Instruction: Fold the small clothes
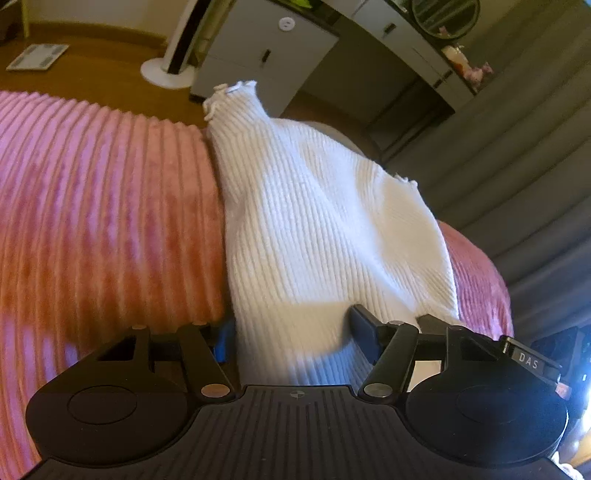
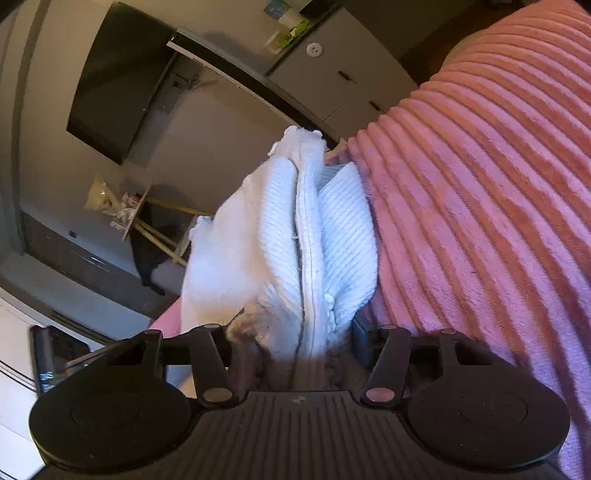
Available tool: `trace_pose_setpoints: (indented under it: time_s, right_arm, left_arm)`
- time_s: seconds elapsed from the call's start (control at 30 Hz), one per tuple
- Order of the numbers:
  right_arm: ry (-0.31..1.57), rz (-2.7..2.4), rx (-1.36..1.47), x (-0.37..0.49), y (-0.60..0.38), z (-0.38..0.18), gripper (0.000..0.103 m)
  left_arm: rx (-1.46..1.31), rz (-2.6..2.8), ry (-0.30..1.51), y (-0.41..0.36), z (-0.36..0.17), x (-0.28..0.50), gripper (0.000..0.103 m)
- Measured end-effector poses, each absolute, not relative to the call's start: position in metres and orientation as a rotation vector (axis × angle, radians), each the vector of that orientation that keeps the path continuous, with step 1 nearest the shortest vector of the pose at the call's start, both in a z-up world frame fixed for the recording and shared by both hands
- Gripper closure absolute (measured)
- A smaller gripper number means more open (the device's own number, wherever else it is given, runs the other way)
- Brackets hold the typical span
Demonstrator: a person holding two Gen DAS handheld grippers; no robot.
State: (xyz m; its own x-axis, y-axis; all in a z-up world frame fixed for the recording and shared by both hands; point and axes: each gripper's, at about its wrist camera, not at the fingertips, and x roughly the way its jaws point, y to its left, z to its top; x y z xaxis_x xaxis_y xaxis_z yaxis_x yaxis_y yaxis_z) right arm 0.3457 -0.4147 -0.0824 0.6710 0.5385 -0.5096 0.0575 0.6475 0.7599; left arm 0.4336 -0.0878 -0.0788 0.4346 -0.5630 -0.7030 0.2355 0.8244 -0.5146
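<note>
While the white ribbed garment [image 1: 317, 229] lies across the pink blanket [image 1: 92, 206], the left gripper [image 1: 295, 332] and the right gripper [image 2: 291, 339] each straddle its fabric, clamping unconfirmed.

Pink ribbed blanket [image 1: 103, 206] covers the bed across both views; its plush ridges run in parallel bands. Beyond it lies a wooden floor [image 1: 92, 74], and on the floor a flat scale [image 1: 37, 57] set well apart from a white round fan base [image 1: 166, 75]. Grey cabinet [image 1: 266, 51] stands just beside that base, with a small white disc on its front. A round mirror [image 1: 445, 16] sits on a desk [image 1: 406, 48] near grey curtains [image 1: 517, 155]. From the right wrist view, a dark television [image 2: 118, 81] hangs on the wall above a low shelf bearing blurred clutter [image 2: 114, 206].
</note>
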Motion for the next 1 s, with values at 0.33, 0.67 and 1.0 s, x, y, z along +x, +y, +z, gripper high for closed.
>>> trace_pose_setpoints:
  time_s: [0.33,0.67,1.0]
  right_arm:
    - [0.736,0.316,0.705,0.329,-0.376,-0.034,0.061]
    - [0.716,0.429,0.652,0.289,-0.318,0.000,0.060]
    - [0.746,0.252,0.716,0.204,-0.302,-0.026,0.040]
  left_arm:
    - [-0.224,-0.515,0.918,-0.089,-0.034,0.403,0.070]
    - [-0.182,-0.430,0.881,-0.037,0.001,0.337,0.069]
    - [-0.274,-0.289,0.907,0.013,-0.036,0.256,0.046]
